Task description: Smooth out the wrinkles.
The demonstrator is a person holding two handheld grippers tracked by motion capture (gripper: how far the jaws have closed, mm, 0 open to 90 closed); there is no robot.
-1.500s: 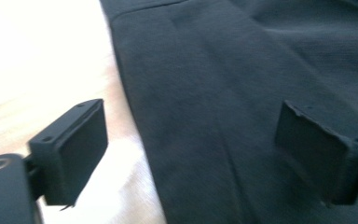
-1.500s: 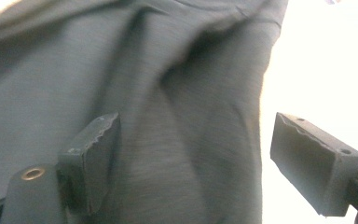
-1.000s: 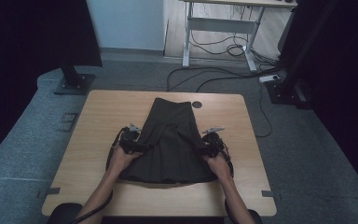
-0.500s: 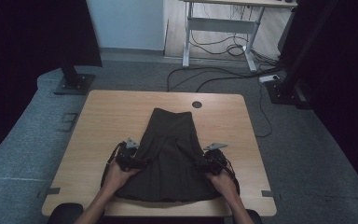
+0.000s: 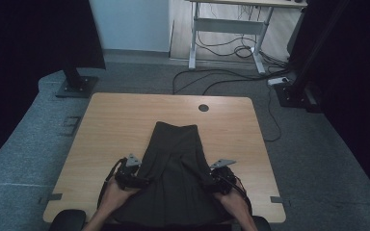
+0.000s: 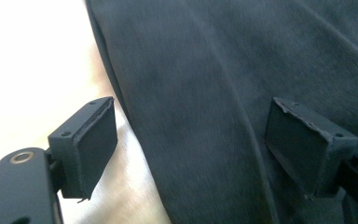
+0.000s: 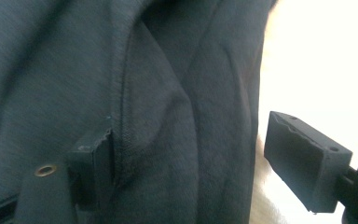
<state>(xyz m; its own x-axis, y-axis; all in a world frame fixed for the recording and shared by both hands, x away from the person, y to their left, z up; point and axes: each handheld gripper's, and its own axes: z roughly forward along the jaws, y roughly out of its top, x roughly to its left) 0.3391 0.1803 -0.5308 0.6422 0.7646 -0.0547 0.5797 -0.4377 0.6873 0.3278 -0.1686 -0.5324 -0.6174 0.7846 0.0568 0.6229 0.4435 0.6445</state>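
High view: dark pleated cloth skirt (image 5: pixel 176 178)

No text, label, brand, number or sign can be read anywhere.

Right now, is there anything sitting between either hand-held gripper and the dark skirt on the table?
Nothing visible does. The left hand-held gripper has its jaws open astride the left edge of the dark skirt, and the right hand-held gripper stands open over the right edge. Only fabric and the bare wooden table lie between the jaws.
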